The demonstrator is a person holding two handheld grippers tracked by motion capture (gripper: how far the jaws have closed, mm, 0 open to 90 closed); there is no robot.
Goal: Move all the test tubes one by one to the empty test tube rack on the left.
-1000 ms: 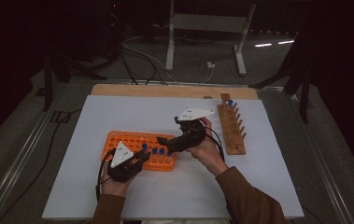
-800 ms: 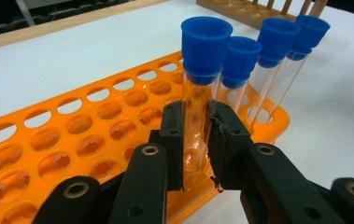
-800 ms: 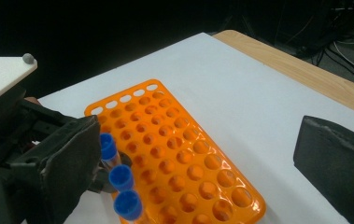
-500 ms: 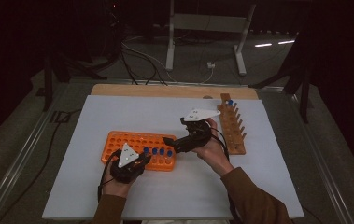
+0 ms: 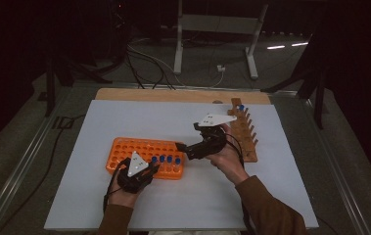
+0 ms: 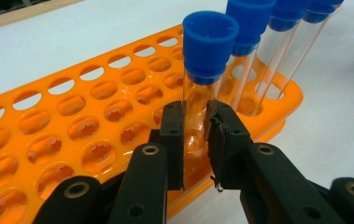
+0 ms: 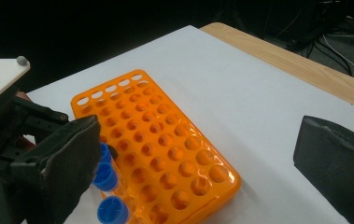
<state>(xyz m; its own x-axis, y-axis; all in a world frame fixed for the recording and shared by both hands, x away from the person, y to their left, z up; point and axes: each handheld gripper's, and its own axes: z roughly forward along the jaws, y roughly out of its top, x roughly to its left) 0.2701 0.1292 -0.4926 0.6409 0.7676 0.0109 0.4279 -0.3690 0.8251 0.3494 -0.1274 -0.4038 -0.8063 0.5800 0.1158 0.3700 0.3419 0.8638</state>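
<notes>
Since the earlier frames, the right gripper (image 5: 183, 147) has pulled back from over the rack (image 5: 124, 147) toward its right end and hangs just off that end, jaws spread wide with nothing between them. By contrast the left gripper (image 5: 150, 169) sits where it was, at the rack's near edge.

Its jaws are clamped on a tube (image 6: 201, 93), a clear tube with a blue cap, gripped on the glass below the cap. That tube stands upright in a hole of the rack's near row, first in a line of blue-capped tubes (image 6: 268, 42) running toward the rack's right end. Most other holes of the rack are empty.

What matters for the next move is the tube's long axis: it runs straight up out of the rack, while the left fingers (image 6: 173, 140) come at it level from the rack's near side, so they cross it squarely. I judge any pull must go straight up along that axis; a sideways drag would lever the glass against the hole's rim. Relative to the rack, the left hand is plainly nearer this tube, and the right stands free to steady the rack.
</notes>
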